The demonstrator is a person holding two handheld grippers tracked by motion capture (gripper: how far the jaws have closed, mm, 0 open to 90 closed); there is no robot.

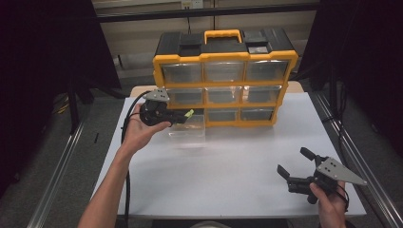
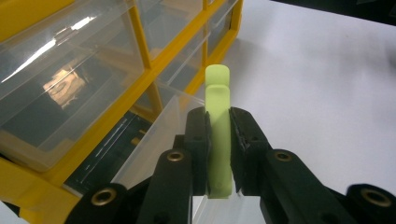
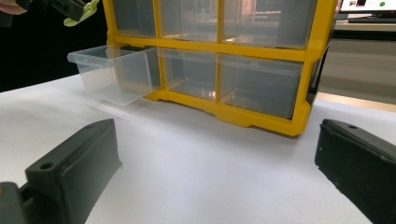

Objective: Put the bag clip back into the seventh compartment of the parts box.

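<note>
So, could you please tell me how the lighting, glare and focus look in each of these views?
High view: dim surroundings, evenly lit white table. Left gripper view: window-like glare on the clear drawers; the green clip in the left tool is sharp. Right gripper view: soft overall, right tool blurred.

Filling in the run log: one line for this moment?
left gripper: shut on green clip | over open drawer of yellow organizer | right gripper: open, idle
</note>
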